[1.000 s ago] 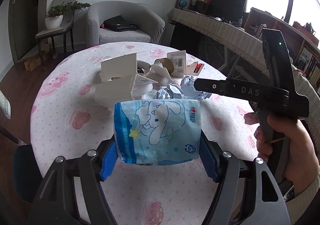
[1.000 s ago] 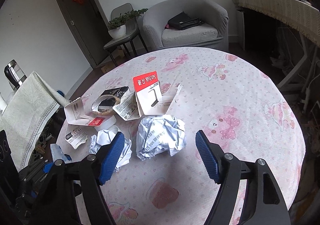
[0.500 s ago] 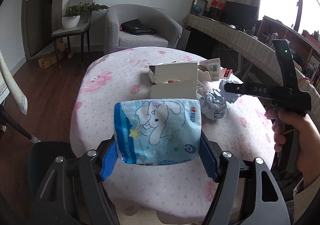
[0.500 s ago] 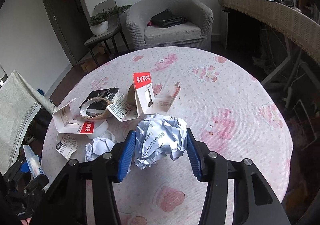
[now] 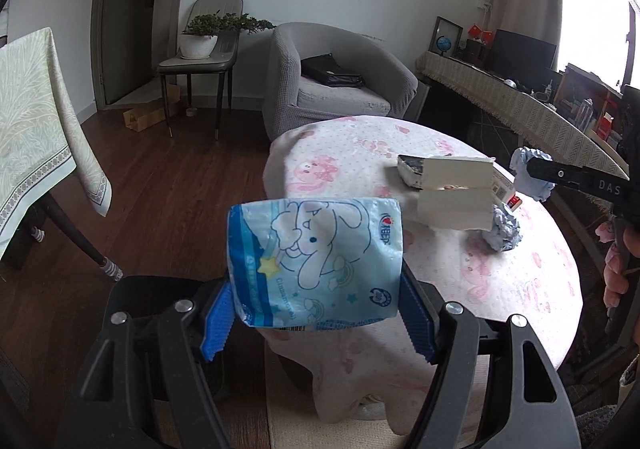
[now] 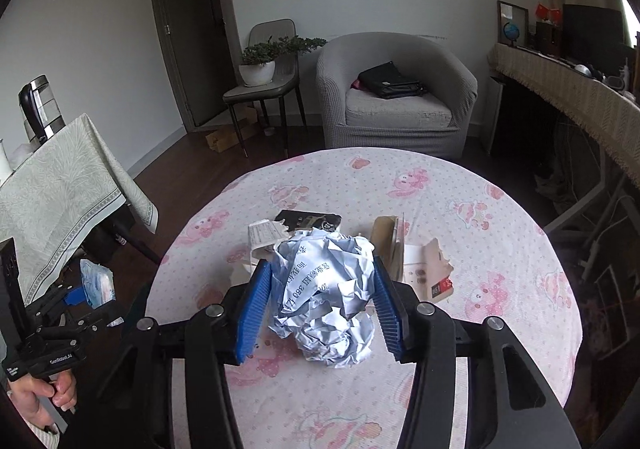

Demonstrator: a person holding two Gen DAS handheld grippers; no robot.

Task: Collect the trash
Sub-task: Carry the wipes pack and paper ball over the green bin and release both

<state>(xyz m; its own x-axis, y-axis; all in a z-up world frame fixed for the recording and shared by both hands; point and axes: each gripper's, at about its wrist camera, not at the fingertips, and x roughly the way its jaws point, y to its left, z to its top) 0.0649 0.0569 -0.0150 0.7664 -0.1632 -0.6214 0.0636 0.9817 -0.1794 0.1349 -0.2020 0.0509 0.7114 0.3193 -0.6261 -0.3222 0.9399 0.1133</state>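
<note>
My left gripper (image 5: 316, 319) is shut on a blue cartoon-rabbit tissue packet (image 5: 316, 261) and holds it in the air off the left edge of the round table (image 5: 520, 289). It also shows in the right wrist view (image 6: 94, 283). My right gripper (image 6: 320, 301) is shut on a crumpled printed paper ball (image 6: 326, 289), lifted above the table (image 6: 500, 217). Another crumpled paper ball (image 5: 502, 229) lies on the table beside a white open carton (image 5: 456, 191).
Torn cardboard packaging (image 6: 424, 269), a black box (image 6: 308, 219) and a white box (image 6: 264, 233) lie mid-table. A black bin-like thing (image 5: 152, 313) sits below my left gripper. A cloth-covered side table (image 6: 60, 189), a grey armchair (image 6: 396, 97) and a chair with a plant (image 6: 264, 81) stand behind.
My right gripper closed on the paper ball and lifted it. My left gripper swung left with the tissue packet, off the table edge and over the floor.
</note>
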